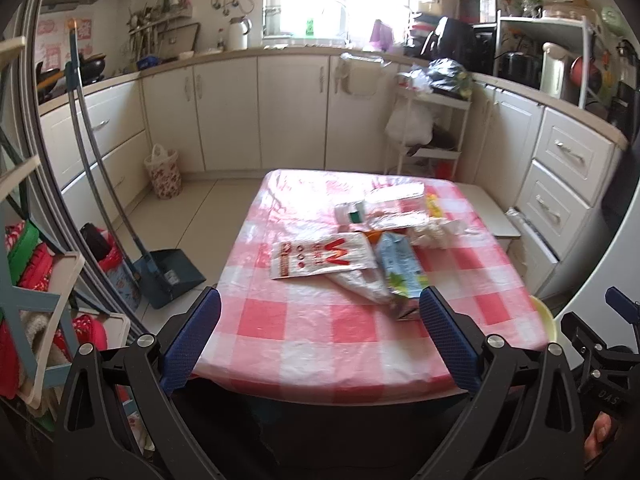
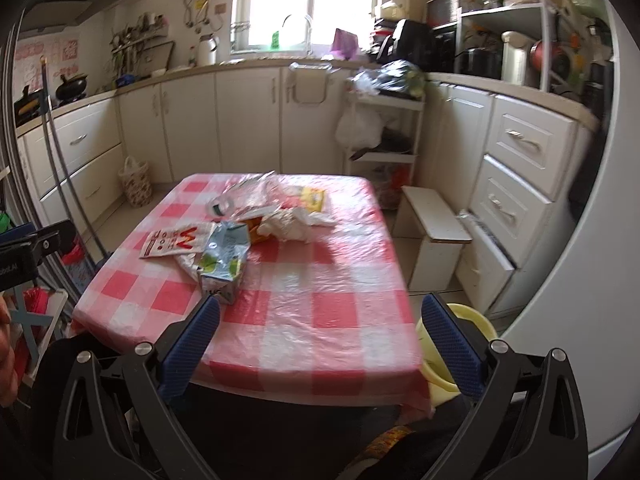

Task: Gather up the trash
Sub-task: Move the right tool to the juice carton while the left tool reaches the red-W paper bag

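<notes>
Trash lies in a heap on the pink-checked tablecloth (image 1: 304,320) (image 2: 320,280). A white wrapper with a red W (image 1: 320,258) (image 2: 176,242) is nearest the left side. A crushed blue-green carton (image 1: 400,270) (image 2: 224,264) lies beside it. Crumpled white tissue (image 1: 434,232) (image 2: 292,224), a yellow packet (image 1: 434,204) (image 2: 312,198) and clear plastic (image 1: 394,194) (image 2: 248,188) sit farther back. My left gripper (image 1: 320,304) is open above the table's near edge, holding nothing. My right gripper (image 2: 320,308) is open too, short of the carton.
A yellow bin (image 2: 456,344) (image 1: 544,320) stands on the floor at the table's near right corner. A white stool (image 2: 432,224) sits to the right by the drawers. A blue dustpan with its broom (image 1: 172,276) and a floral basket (image 1: 162,170) are on the floor at left.
</notes>
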Motion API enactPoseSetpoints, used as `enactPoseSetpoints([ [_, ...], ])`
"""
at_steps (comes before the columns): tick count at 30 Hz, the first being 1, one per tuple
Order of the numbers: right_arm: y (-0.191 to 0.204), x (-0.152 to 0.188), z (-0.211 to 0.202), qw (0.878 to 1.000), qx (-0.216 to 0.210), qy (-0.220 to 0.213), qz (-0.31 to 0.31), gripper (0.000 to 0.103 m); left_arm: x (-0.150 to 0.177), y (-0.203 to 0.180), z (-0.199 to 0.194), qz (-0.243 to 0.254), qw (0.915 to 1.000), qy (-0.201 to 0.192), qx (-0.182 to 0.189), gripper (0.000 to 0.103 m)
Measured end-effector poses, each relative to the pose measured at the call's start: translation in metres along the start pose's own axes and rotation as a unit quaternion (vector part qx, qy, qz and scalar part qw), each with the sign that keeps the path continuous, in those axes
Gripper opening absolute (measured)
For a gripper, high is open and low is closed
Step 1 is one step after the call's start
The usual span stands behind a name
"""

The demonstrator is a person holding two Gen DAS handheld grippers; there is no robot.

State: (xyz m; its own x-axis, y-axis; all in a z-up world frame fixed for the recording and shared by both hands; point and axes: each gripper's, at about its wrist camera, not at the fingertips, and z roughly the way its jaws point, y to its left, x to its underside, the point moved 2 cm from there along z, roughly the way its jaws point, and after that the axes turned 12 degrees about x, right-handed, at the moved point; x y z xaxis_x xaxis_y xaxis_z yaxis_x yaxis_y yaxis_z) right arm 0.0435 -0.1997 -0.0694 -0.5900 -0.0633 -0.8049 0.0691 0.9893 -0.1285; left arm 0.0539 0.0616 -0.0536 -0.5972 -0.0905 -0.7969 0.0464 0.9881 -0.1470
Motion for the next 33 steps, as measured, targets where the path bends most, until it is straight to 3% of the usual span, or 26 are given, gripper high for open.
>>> enactPoseSetpoints([
  [10, 0.048, 0.0, 0.055, 0.995, -0.075, 0.052, -0.028, 0.097, 0.012, 0.022, 0.077, 0.055, 0.9952, 0.052, -0.061, 0.096],
  [16, 0.081, -0.003, 0.085, 0.991, -0.104, 0.075, -0.04, 0.097, 0.01, 0.032, 0.128, 0.083, 0.9908, 0.082, -0.068, 0.096],
  [20, 0.094, -0.005, 0.108, 0.988, -0.116, 0.095, -0.036, 0.095, 0.009, 0.03, 0.163, 0.133, 0.9834, 0.1, -0.072, 0.096],
  [25, 0.104, -0.006, 0.139, 0.982, -0.136, 0.129, -0.024, 0.082, 0.008, 0.026, 0.199, 0.2, 0.9688, 0.124, -0.077, 0.095],
  [28, 0.107, -0.005, 0.152, 0.978, -0.145, 0.148, -0.018, 0.078, 0.007, 0.023, 0.217, 0.232, 0.9608, 0.133, -0.074, 0.089],
  [33, 0.114, -0.002, 0.165, 0.972, -0.162, 0.169, -0.021, 0.069, 0.009, 0.016, 0.235, 0.275, 0.9514, 0.133, -0.043, 0.064],
])
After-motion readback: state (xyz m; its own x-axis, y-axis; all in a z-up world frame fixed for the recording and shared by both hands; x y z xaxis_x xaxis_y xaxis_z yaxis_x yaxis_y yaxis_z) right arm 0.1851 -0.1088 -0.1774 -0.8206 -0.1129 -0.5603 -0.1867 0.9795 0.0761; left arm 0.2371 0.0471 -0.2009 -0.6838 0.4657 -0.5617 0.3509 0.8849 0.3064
